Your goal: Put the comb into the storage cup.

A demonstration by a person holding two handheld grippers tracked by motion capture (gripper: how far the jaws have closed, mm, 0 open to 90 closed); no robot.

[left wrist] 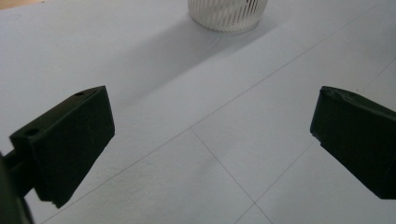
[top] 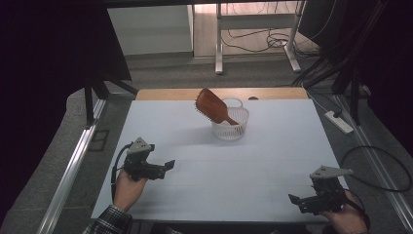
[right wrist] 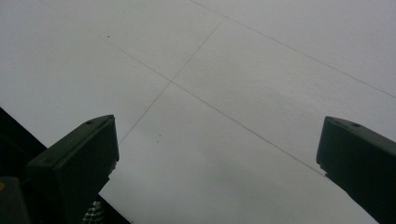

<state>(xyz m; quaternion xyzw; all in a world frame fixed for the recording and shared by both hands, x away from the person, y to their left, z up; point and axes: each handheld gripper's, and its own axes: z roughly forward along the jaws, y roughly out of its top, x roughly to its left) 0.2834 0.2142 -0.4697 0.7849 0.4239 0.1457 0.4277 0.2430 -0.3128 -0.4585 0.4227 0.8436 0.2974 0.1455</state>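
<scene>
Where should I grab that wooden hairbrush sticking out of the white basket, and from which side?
Grip the hairbrush by its broad paddle head, which juts up and left past the rim of the basket. Its handle slants down inside and looks harder to reach. Coming from the left with the open left tool seems best, closing across the flat faces, bristle side underneath.

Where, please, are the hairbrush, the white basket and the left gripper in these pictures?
hairbrush [top: 210, 104], high view, on the brown back of its head.
white basket [top: 229, 130], high view, on its slatted front wall.
left gripper [top: 169, 165], high view, between its open jaw tips.
</scene>
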